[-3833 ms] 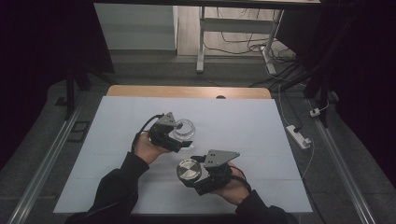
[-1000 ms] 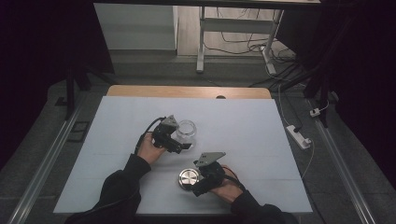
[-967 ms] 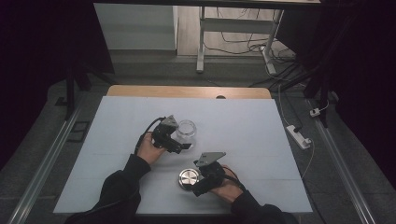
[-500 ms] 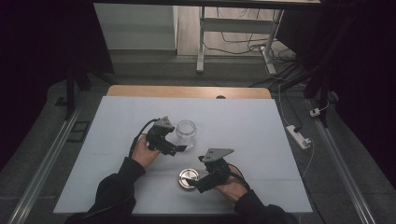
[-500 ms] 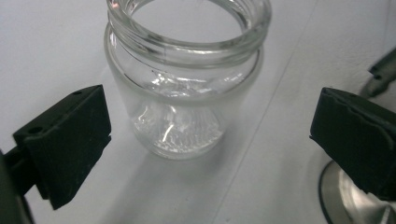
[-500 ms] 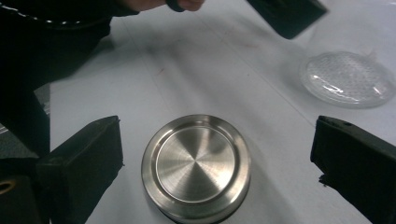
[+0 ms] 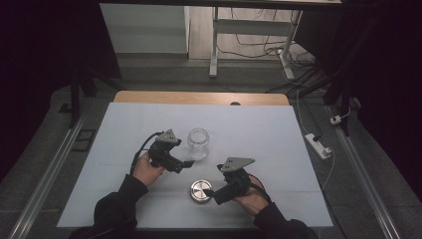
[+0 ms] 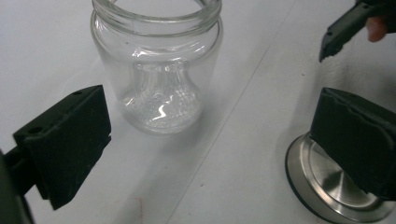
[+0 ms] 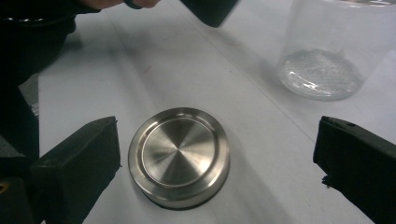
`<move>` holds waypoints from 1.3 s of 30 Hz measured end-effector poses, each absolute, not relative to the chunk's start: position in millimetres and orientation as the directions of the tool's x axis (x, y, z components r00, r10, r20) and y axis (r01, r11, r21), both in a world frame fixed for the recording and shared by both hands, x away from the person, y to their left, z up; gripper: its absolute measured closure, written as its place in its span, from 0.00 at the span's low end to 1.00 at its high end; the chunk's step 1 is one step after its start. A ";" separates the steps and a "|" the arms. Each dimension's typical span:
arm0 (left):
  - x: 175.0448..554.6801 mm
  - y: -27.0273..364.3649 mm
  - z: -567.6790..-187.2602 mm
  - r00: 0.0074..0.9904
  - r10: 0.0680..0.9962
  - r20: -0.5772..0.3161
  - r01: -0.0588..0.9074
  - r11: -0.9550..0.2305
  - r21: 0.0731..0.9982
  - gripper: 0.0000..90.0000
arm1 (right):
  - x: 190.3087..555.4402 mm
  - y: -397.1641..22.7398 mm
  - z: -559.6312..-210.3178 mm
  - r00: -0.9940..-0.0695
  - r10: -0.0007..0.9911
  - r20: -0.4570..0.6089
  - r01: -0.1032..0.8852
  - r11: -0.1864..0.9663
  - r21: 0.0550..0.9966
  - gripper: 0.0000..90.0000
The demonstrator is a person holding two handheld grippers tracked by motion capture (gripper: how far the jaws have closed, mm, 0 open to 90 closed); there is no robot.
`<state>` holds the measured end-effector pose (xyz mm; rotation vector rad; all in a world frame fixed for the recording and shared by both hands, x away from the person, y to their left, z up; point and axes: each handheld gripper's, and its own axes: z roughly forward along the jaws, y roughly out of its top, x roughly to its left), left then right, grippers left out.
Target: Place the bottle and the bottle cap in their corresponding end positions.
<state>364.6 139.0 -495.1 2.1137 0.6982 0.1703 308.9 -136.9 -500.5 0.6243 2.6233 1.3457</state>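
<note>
Glass jar stands upright on the white worktop, mouth open, no lid on it, nothing inside as far as visible. In the left gripper view the jar sits ahead of the jaws, toward the left one, clear of both. Metal lid lies flat on the worktop nearer the person, apart from the jar, top face up.

Left tool sits just beside the jar on its near-left side, jaws spread wide, gripping nothing; jaws have just been opening and nothing is between them. No contact with the jar. In its own view the right-hand jaw overlaps the lid rim in the picture; can't tell if it touches.

Right tool is at the lid's right edge, jaws wide apart, holding nothing; jaws have just been opening. In the right gripper view the lid lies on the worktop between the two jaws, closer to the left one, with a gap on both sides, pads not pressing. Jar shows at upper right of that view, the left tool's jaw tip at top centre.

Both hands hold the tools low over the worktop, forearms in dark sleeves coming in from the bottom of the high view.
</note>
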 end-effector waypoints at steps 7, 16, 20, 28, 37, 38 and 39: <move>353.1 147.1 -496.3 0.828 0.537 -0.161 0.438 -0.443 0.782 0.00 | 310.4 -145.2 -497.8 -0.894 0.442 0.071 0.312 0.502 0.806 0.00; 333.5 150.1 -491.4 0.832 0.532 -0.155 0.432 -0.446 0.784 0.00 | 306.6 -150.6 -497.1 -0.886 0.461 0.060 0.318 0.506 0.802 0.00; 324.2 154.5 -489.7 0.826 0.538 -0.168 0.439 -0.427 0.791 0.00 | 304.5 -155.6 -495.0 -0.881 0.469 0.059 0.319 0.498 0.806 0.00; 306.6 171.4 -489.2 0.806 0.562 -0.185 0.457 -0.392 0.798 0.00 | 302.6 -170.4 -491.3 -0.863 0.502 0.057 0.330 0.475 0.816 0.00; 288.2 188.2 -493.0 0.780 0.594 -0.196 0.482 -0.370 0.794 0.00 | 297.7 -186.3 -491.5 -0.848 0.527 0.054 0.340 0.463 0.818 0.00; 286.6 189.9 -493.3 0.778 0.595 -0.200 0.484 -0.366 0.795 0.00 | 297.2 -187.8 -491.7 -0.846 0.531 0.055 0.343 0.462 0.818 0.00; 284.9 191.5 -493.6 0.776 0.597 -0.202 0.486 -0.362 0.795 0.00 | 296.8 -189.3 -492.0 -0.844 0.534 0.055 0.345 0.461 0.818 0.00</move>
